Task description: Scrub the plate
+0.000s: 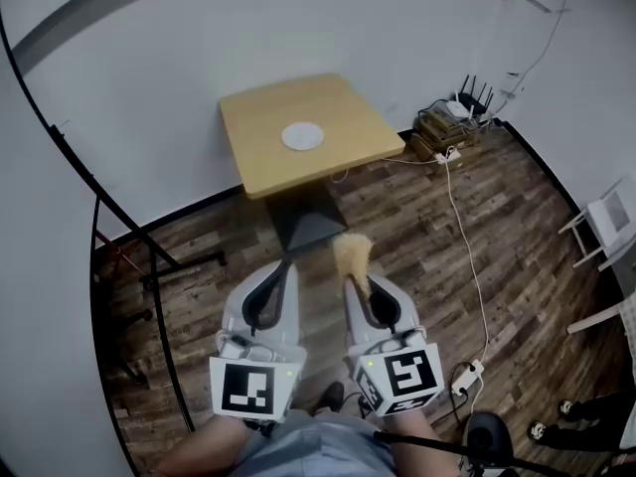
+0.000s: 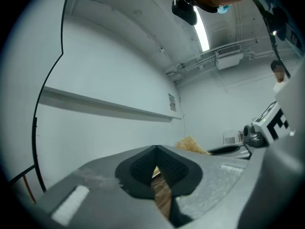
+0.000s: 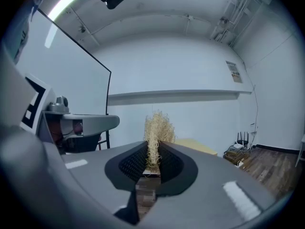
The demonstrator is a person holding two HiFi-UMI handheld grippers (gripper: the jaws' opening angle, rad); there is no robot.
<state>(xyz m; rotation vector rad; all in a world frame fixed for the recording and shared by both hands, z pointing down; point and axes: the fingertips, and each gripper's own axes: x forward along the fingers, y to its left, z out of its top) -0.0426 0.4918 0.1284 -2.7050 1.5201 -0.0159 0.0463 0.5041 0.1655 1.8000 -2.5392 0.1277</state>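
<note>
The desk (image 1: 260,162) stands well ahead of you, with the white plate (image 1: 302,136) near its middle, so step closer first. Your left tool (image 1: 281,269) is closed and empty. Your right tool (image 1: 355,284) pinches the straw scrubber (image 1: 352,254); grip it firmly when scrubbing.

Grey left gripper (image 1: 283,265), right gripper (image 1: 354,279); black fingers (image 2: 140,168), marker cubes (image 1: 245,388); greyish clothing (image 1: 318,447), seemingly.
</note>
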